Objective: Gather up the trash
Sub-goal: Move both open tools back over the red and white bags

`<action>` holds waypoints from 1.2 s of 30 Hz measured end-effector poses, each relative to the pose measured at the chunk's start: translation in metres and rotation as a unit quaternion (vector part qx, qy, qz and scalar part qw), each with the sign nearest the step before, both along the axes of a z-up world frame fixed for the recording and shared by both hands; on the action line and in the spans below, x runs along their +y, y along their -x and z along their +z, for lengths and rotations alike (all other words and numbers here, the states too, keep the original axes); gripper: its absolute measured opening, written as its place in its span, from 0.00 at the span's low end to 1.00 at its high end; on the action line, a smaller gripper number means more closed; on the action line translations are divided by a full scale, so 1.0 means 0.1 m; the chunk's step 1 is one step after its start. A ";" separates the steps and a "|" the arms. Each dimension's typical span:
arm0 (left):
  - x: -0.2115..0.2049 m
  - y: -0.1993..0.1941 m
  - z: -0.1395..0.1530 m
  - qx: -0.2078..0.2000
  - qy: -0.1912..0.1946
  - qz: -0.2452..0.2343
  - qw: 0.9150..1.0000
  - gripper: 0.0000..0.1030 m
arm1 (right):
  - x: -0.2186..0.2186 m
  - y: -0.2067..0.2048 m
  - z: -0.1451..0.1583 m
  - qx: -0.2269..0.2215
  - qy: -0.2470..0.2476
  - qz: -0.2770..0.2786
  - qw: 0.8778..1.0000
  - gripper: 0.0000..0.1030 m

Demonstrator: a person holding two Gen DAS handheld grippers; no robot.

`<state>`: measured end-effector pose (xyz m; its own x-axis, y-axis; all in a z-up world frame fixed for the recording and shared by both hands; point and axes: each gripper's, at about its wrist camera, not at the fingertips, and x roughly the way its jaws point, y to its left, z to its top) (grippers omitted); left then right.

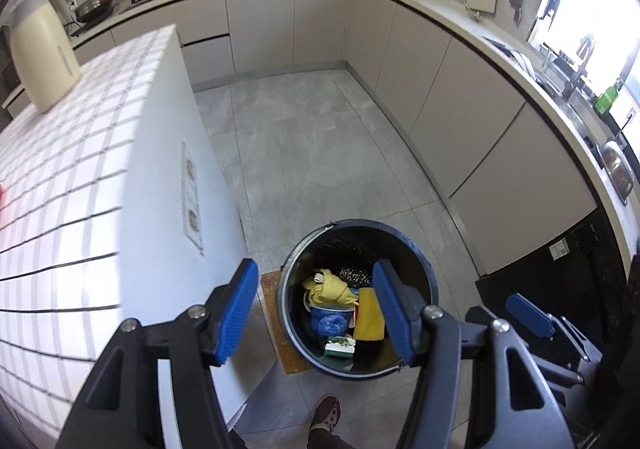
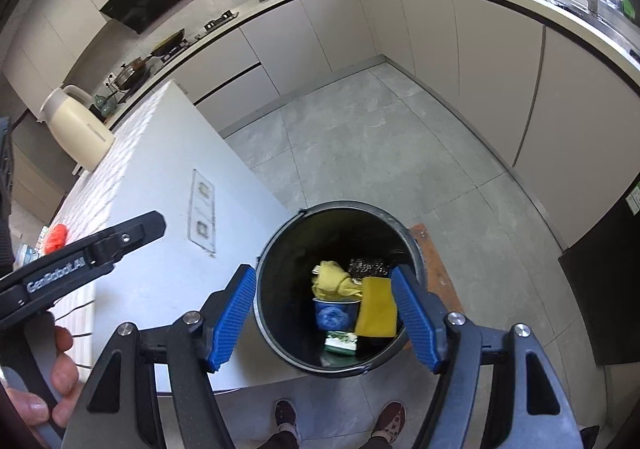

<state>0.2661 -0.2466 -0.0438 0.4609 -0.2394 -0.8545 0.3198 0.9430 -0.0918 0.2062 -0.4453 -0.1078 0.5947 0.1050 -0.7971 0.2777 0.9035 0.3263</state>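
**Both grippers empty above the bin, trash inside**

Landmark: the black bin (image 2: 340, 289) on the floor. Nearest, the person's shoes (image 2: 394, 419) stand just in front of the bin. Left gripper (image 1: 316, 315) hangs above the bin's left rim, jaws roughly half open, nothing between them. Right gripper (image 2: 324, 319) sits over the bin mouth, jaws wider apart, also holding nothing. A hand (image 2: 48, 377) grips the left tool's handle, left of the bin.

Inside the bin: blue cup (image 2: 335, 314) near the middle, yellow sponge (image 2: 377, 307) touching its right side, yellow cloth (image 2: 332, 281) behind the cup, green-white packet (image 2: 340, 343) in front, dark scrubber (image 2: 366, 267) at the back.

Left of the bin, touching or just beside it, the white tiled desk (image 1: 80, 177). An orange item (image 2: 56, 239) lies on the desk, well left of the bin; likely trash not yet collected, cannot confirm. Cream jug (image 1: 40, 53) at the desk's far end.

Judgement: drop step looks done. Doing the next pickup well: clear the bin rim first, keep jaws open on approach, swing the left gripper to the orange item, close squarely on it.
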 end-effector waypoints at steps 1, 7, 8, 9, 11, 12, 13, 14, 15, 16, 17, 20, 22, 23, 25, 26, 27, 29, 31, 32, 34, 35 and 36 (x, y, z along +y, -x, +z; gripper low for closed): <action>0.03 0.00 0.03 -0.003 0.001 0.001 1.000 0.60 | 0.03 0.01 0.05 -0.003 0.000 0.002 1.000 0.71; 0.29 0.12 0.29 -0.025 0.005 0.015 1.000 0.60 | 0.24 0.03 0.31 -0.028 0.000 0.018 0.999 0.74; 0.34 0.13 0.31 -0.027 0.004 0.018 0.999 0.60 | 0.28 0.03 0.34 -0.030 -0.001 0.021 0.999 0.74; 0.39 0.15 0.34 -0.029 0.004 0.021 0.999 0.60 | 0.34 0.01 0.37 -0.033 -0.003 0.026 0.999 0.74; 0.48 0.18 0.37 -0.036 0.000 0.028 0.999 0.62 | 0.44 -0.01 0.41 -0.038 -0.004 0.035 0.999 0.75; 0.55 0.19 0.37 -0.038 0.000 0.031 0.999 0.64 | 0.49 -0.03 0.42 -0.040 -0.003 0.039 0.998 0.75; 0.59 0.20 0.38 -0.039 0.001 0.032 0.999 0.64 | 0.54 -0.05 0.44 -0.041 -0.004 0.042 0.998 0.75; 0.64 0.20 0.37 -0.038 0.003 0.031 0.999 0.64 | 0.61 -0.06 0.44 -0.044 -0.004 0.044 0.998 0.75; 0.69 0.20 0.36 -0.038 0.005 0.028 0.999 0.64 | 0.65 -0.07 0.44 -0.045 -0.004 0.044 0.998 0.75; 0.72 0.20 0.36 -0.038 0.006 0.023 0.999 0.64 | 0.69 -0.08 0.44 -0.047 -0.003 0.042 0.998 0.75; 0.78 0.20 0.37 -0.039 0.005 0.018 0.999 0.64 | 0.74 -0.09 0.45 -0.048 -0.004 0.040 0.998 0.75; 1.01 0.17 0.37 -0.037 0.016 0.007 0.999 0.64 | 0.97 -0.13 0.48 -0.049 0.004 0.034 0.998 0.75; 1.19 0.13 0.38 -0.034 0.021 0.004 0.999 0.64 | 1.17 -0.19 0.53 -0.049 0.010 0.032 0.998 0.75; 1.29 0.10 0.38 -0.033 0.021 0.004 0.999 0.64 | 1.26 -0.22 0.56 -0.049 0.010 0.030 0.998 0.75; 1.53 0.04 0.39 -0.033 0.023 0.006 0.999 0.64 | 1.48 -0.29 0.64 -0.053 0.010 0.034 0.998 0.75; 1.64 0.00 0.39 -0.034 0.024 0.009 0.999 0.64 | 1.58 -0.33 0.68 -0.057 0.015 0.036 0.998 0.75; 1.78 -0.04 0.40 -0.034 0.022 0.012 0.999 0.64 | 1.71 -0.38 0.73 -0.061 0.021 0.038 0.997 0.75; 2.00 -0.12 0.40 -0.034 0.020 0.016 0.999 0.64 | 2.00 -0.49 0.81 -0.069 0.024 0.044 0.996 0.75; 2.26 -0.20 0.41 -0.039 0.017 0.029 0.999 0.64 | 2.24 -0.60 0.86 -0.073 0.025 0.053 0.996 0.75; 2.41 -0.25 0.42 -0.041 0.016 0.037 0.998 0.64 | 2.38 -0.65 0.87 -0.074 0.027 0.060 0.995 0.75; 2.65 -0.32 0.40 -0.042 0.016 0.051 0.998 0.64 | 2.68 -0.79 0.90 -0.075 0.029 0.076 0.994 0.75; 2.77 -0.35 0.40 -0.041 0.017 0.058 0.997 0.64 | 2.79 -0.84 0.91 -0.076 0.029 0.083 0.993 0.75; 2.91 -0.39 0.39 -0.039 0.017 0.066 0.997 0.64 | 2.92 -0.90 0.91 -0.077 0.028 0.090 0.993 0.75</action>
<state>0.3049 0.0446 -0.0052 0.5551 -0.2003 -0.8073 0.2000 0.9742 -0.1042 0.2965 -0.1534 -0.0166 0.6857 0.1796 -0.7054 0.0600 0.9518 0.3007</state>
